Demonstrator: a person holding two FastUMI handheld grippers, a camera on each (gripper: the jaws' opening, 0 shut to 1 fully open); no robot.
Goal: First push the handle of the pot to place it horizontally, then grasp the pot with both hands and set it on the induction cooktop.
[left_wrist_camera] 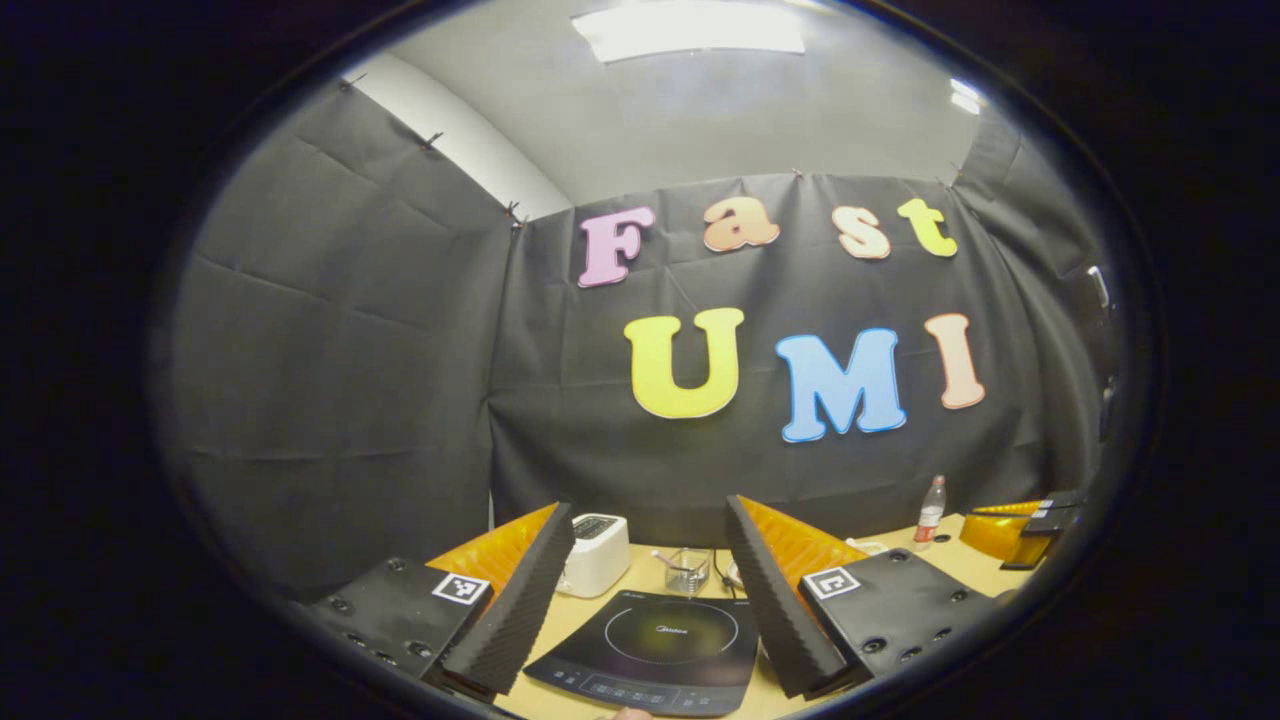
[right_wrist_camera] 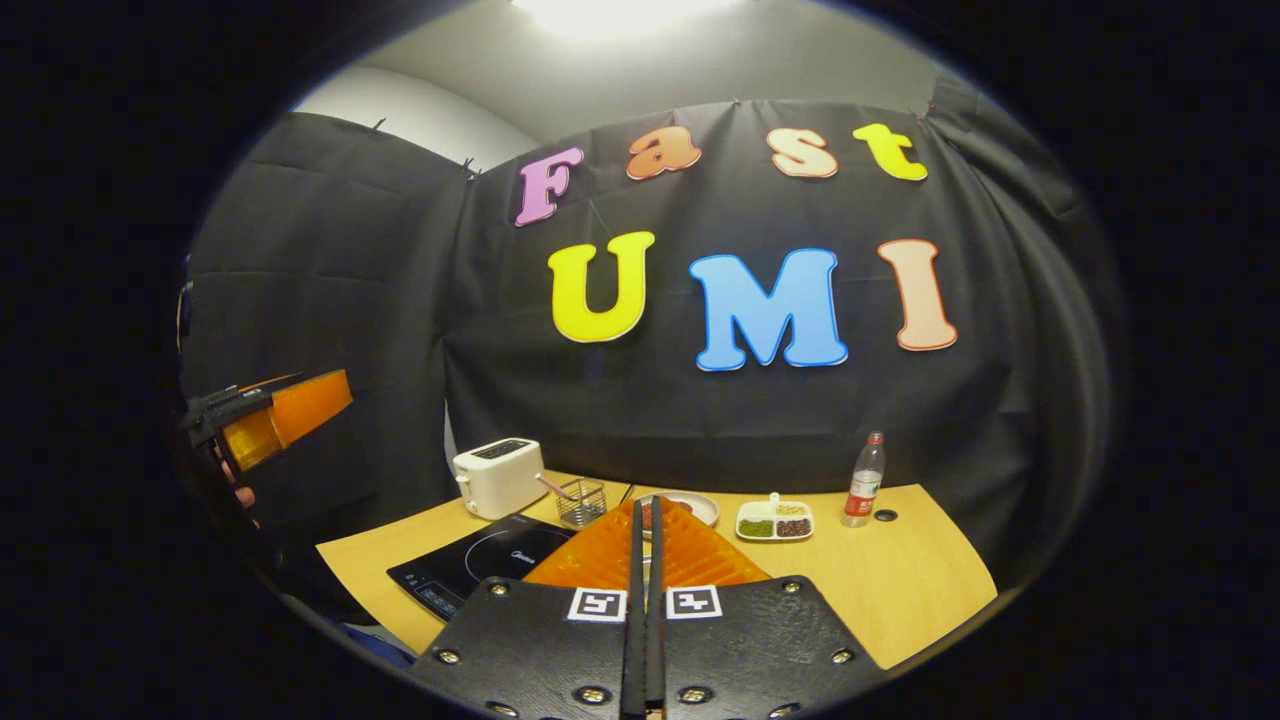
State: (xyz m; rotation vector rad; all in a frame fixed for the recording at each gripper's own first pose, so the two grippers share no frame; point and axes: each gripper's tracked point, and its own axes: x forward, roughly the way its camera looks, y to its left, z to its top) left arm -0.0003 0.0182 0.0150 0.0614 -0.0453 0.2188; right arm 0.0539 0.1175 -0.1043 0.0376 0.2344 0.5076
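Your left gripper (left_wrist_camera: 650,590) hangs above the bench (right_wrist_camera: 900,590) with its fingers spread wide, the induction cooktop (left_wrist_camera: 655,650) showing between them near the bench's front edge. Your right gripper (right_wrist_camera: 640,570) has its fingers pressed together on nothing. A toaster (right_wrist_camera: 498,476) stands at the back left corner, just behind the cooktop, a bottle (right_wrist_camera: 865,493) near the back edge.

I can read no text; a small brand mark on the induction cooktop (left_wrist_camera: 668,631) is too blurred.
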